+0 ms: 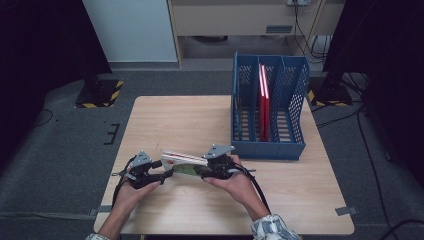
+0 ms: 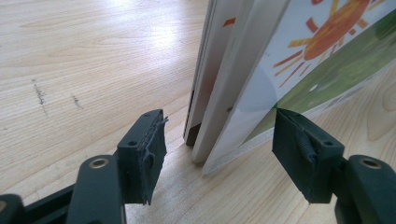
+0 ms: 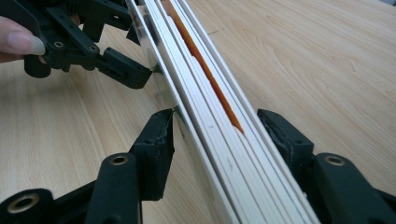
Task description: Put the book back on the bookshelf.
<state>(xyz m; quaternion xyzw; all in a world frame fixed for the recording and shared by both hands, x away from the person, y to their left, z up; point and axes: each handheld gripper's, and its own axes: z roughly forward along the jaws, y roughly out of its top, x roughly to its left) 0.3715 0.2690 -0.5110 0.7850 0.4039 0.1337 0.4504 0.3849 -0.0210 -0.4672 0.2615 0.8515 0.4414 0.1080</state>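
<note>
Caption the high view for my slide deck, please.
Two handheld grippers steady thin books on edge beside a blue file rack.

Left tongs parted, right tongs clamped, facing each other.

right tongs: clamped on book stack | left tongs: at far end | table: wood

The light wooden surface is carrying a blue plastic file rack at its far right and a stack of thin picture books standing near the front.
</note>
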